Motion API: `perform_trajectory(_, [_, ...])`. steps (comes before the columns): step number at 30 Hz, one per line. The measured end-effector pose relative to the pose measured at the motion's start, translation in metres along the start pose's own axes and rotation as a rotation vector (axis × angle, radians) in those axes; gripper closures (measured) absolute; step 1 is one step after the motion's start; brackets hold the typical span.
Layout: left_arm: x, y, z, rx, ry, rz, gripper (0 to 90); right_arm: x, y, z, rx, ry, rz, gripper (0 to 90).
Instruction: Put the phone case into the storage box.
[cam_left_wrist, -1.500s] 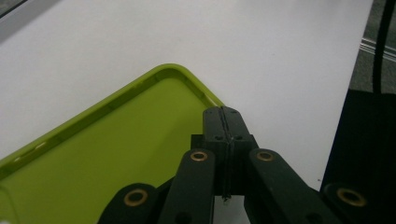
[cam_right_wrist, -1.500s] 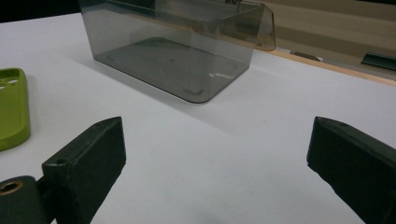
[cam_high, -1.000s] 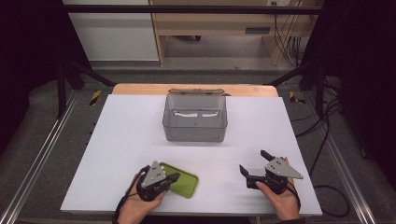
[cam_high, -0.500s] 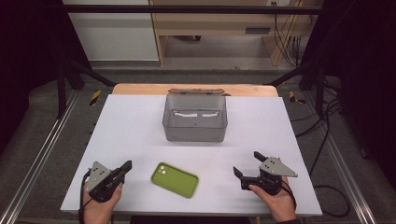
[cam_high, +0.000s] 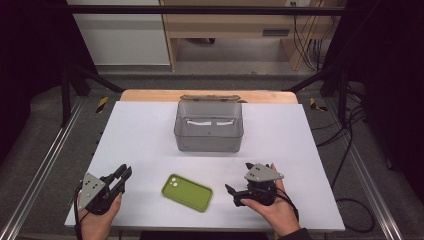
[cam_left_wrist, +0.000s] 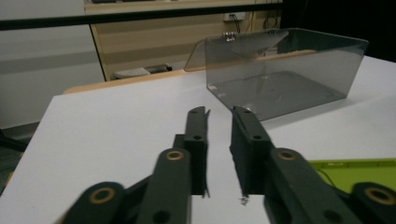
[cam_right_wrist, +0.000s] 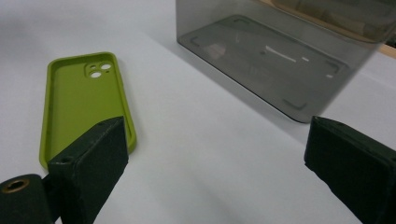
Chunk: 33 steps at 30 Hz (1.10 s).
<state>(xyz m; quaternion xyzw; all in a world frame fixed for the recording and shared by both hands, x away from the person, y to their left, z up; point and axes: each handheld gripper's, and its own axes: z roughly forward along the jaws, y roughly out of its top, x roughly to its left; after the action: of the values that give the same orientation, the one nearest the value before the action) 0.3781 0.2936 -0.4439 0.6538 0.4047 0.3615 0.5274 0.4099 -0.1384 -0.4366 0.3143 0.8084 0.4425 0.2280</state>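
A lime-green phone case (cam_high: 187, 192) lies flat, hollow side up, near the table's front edge, between the two hands. My left gripper (cam_high: 124, 174) rests at the front left, apart from the case. Its jaws have just been opening; the left gripper view shows a narrow gap at the left gripper (cam_left_wrist: 219, 112) with nothing in it, and the case (cam_left_wrist: 359, 170) low at the right. To the case's right my right gripper (cam_high: 239, 178) stands wide open. Through the right gripper (cam_right_wrist: 215, 154) I see bare table, with the case (cam_right_wrist: 79, 102) beside one jaw.
A smoky clear plastic box (cam_high: 209, 125) with its lid folded back stands mid-table, beyond the case; its floor looks bare (cam_right_wrist: 271, 51). The white tabletop (cam_high: 140, 130) ends close behind the hands. Black frame rails run along both sides.
My left gripper has drawn away leftward from the case's left end, and its jaws have parted slightly. The right gripper has slid left toward the case. The case has stayed put.
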Motion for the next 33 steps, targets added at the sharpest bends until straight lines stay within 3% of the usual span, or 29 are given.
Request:
perform_trajectory(3, [0.0, 0.0, 0.0, -0.018, 0.018, -0.006, 59.8, 0.005, 0.006, 0.004, 0.02, 0.017, -0.014, 6.7])
perform_trajectory(5, [0.0, 0.0, 0.001, -0.056, 0.023, -0.03, 40.8, 0.012, 0.014, 0.009, 0.044, 0.046, -0.028, 6.8])
perform_trajectory(8, [0.001, 0.0, 0.003, -0.068, 0.023, -0.049, 23.5, 0.021, 0.022, 0.011, 0.073, 0.062, -0.047, 6.9])
perform_trajectory(9, [0.001, 0.0, 0.004, -0.067, 0.025, -0.058, 23.5, 0.021, 0.022, 0.011, 0.073, 0.062, -0.047, 6.9])
perform_trajectory(10, [0.001, 0.0, 0.005, -0.072, 0.029, -0.07, 16.0, 0.025, 0.026, 0.013, 0.093, 0.073, -0.056, 6.9])
perform_trajectory(12, [0.001, 0.0, 0.006, -0.071, 0.032, -0.071, 11.1, 0.029, 0.029, 0.014, 0.108, 0.085, -0.062, 7.2])
perform_trajectory(17, [0.001, 0.0, 0.007, -0.074, 0.017, -0.086, 5.0, 0.036, 0.033, 0.02, 0.158, 0.115, -0.063, 7.7])
perform_trajectory(24, [-0.001, -0.002, 0.009, -0.066, 0.001, -0.077, 3.9, 0.051, 0.035, 0.029, 0.175, 0.164, -0.089, 7.6])
perform_trajectory(30, [-0.003, -0.001, 0.008, -0.07, 0.0, -0.078, 1.4, 0.075, 0.037, 0.039, 0.204, 0.24, -0.142, 11.2])
perform_trajectory(33, [-0.004, -0.001, 0.009, -0.067, -0.01, -0.072, 1.4, 0.082, 0.036, 0.042, 0.221, 0.257, -0.156, 11.8])
